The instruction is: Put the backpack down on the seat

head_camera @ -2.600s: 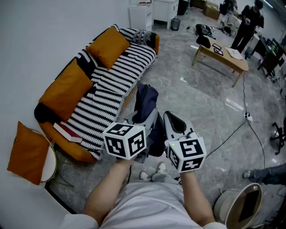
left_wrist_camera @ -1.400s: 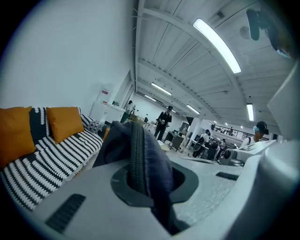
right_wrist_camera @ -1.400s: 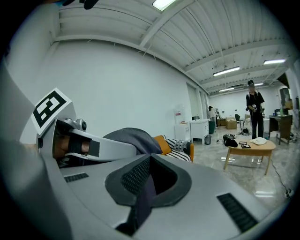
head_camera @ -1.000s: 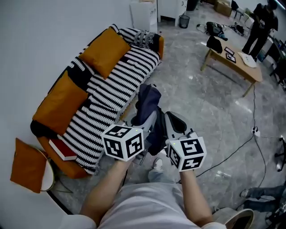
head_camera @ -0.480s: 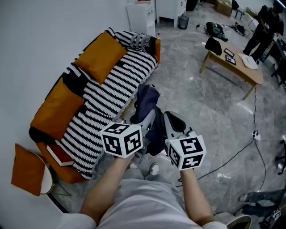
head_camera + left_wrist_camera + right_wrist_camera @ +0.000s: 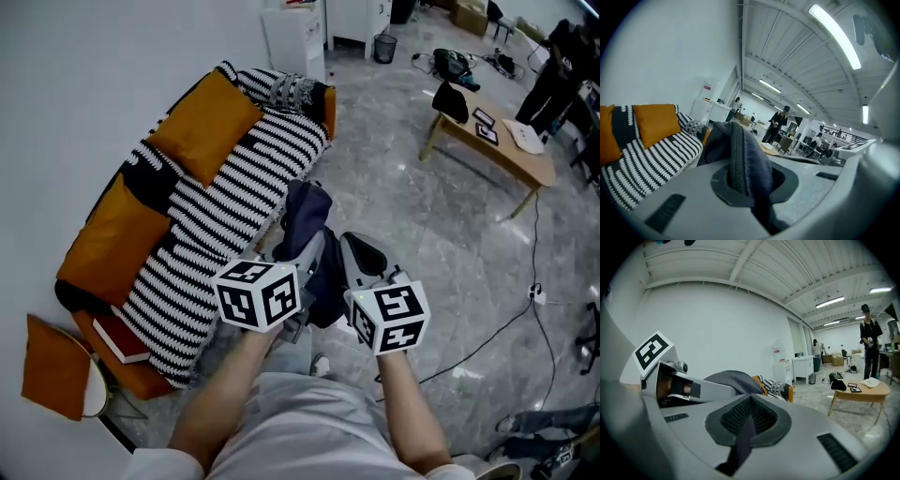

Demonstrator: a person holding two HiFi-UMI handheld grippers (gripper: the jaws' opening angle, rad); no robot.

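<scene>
Approach in progress. Over the last couple of seconds the sofa (image 6: pixel 89 239) has been sliding closer and swinging round in the head view, so I am carrying the load toward it. The grip has not been changing.

The backpack (image 6: pixel 306 217) is hanging in the air out in front of both grippers. It is over the floor (image 6: pixel 422 216), just beside the front edge of the striped seat (image 6: pixel 220 211), and not yet above it. Judging from that, the carry is nearly over, but the set-down is not starting yet: the bag needs to go further left over the stripes before lowering.

The left gripper (image 6: pixel 314 251) is clamping shut on the backpack. Its own view is showing a dark ribbed strap and blue fabric (image 6: pixel 740 157) pinched between the pads. The right gripper (image 6: pixel 359 255) is likewise closing on a thin dark strip of the bag (image 6: pixel 746 430) running up through its jaws.

Pose: both forearms are reaching forward side by side, close together, with the marker cubes on top. Both grippers are pointing ahead and slightly downward, so the bag is hanging from the two grip points. The orange cushions (image 6: pixel 204 114) are sitting along the sofa back, leaving the middle of the seat free for landing.
</scene>
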